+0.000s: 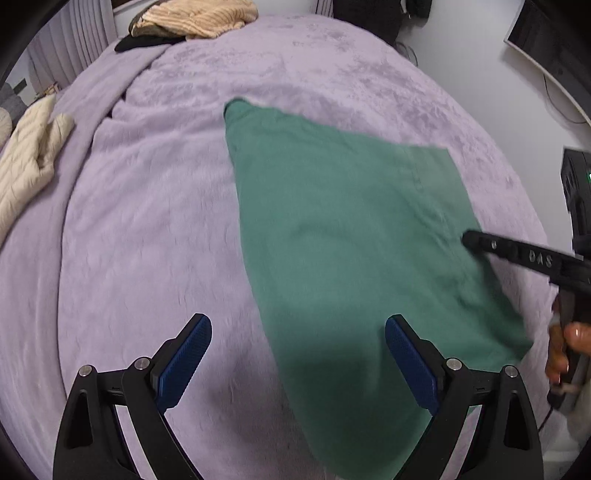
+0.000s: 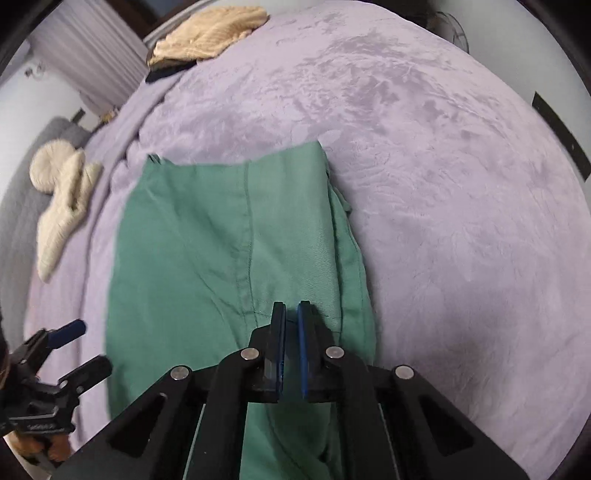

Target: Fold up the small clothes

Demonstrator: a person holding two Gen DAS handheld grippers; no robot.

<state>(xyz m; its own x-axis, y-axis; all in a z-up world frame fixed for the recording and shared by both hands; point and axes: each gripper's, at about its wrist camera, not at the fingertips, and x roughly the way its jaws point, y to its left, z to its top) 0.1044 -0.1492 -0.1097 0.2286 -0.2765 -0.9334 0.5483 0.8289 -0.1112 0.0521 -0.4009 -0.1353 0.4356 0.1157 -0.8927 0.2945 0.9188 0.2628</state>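
A green garment (image 1: 343, 236) lies folded flat on the lilac bedspread (image 1: 147, 221); it also shows in the right wrist view (image 2: 221, 251). My left gripper (image 1: 298, 332) is open and empty, hovering over the garment's near left edge. It shows in the right wrist view (image 2: 79, 345) at the far left, beside the cloth. My right gripper (image 2: 291, 308) is nearly shut, with a thin gap between the jaws, low over the garment's near part; whether it pinches cloth cannot be told. In the left wrist view it (image 1: 471, 238) reaches in from the right over the garment.
A cream knitted piece (image 1: 33, 162) lies at the bed's left edge, also in the right wrist view (image 2: 62, 206). A beige knit pile on dark clothes (image 1: 195, 18) sits at the far end. A black device (image 1: 576, 184) stands to the right of the bed.
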